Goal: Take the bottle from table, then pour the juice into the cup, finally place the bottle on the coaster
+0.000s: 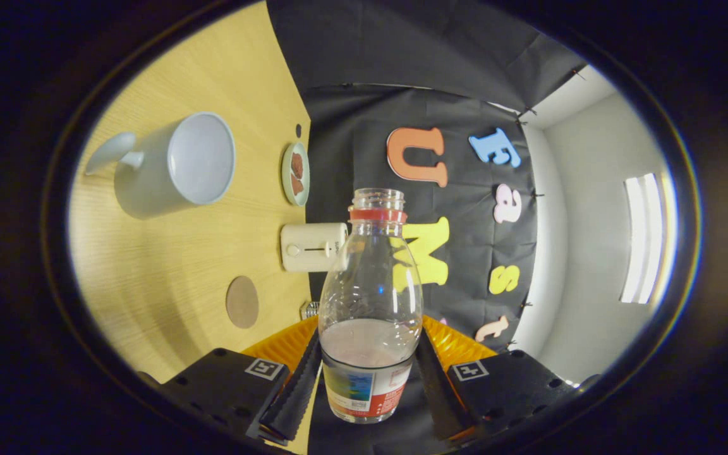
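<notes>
A clear plastic bottle (370, 278) with a red neck ring and no cap sits between my fingers, and my gripper (369, 354) is shut on its labelled lower part. Pale pinkish juice (367, 341) fills only the bottom of the bottle. The view is rolled, so the wooden table (168, 278) stands off to the left of the bottle. On it a white cup (177, 164) with a handle shows its empty inside, well beyond my left finger. A round brown coaster (242, 302) lies nearer, just ahead of that finger.
A small white box-shaped appliance (312, 247) sits at the table's far edge, right beside the bottle's shoulder. A small plate (295, 174) with brown pieces lies further along that edge, close to the cup. Black cloth wall stands behind the bottle.
</notes>
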Demonstrator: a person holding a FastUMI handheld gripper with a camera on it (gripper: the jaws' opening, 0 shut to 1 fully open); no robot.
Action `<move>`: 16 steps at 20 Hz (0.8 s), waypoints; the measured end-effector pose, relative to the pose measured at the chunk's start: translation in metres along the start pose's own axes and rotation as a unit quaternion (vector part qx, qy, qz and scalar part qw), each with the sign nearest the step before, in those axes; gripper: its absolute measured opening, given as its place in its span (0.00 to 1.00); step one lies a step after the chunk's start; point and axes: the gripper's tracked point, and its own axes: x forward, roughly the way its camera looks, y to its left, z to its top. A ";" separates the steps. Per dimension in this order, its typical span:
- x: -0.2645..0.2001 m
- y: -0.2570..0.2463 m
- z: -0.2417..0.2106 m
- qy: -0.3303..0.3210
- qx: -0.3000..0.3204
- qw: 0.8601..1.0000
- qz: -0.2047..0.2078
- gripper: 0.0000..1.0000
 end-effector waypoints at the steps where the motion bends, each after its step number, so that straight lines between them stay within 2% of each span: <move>1: -0.001 0.000 0.002 -0.002 -0.011 1.000 -0.004 0.82; 16: -0.002 0.005 0.014 -0.009 -0.066 0.998 -0.009 0.82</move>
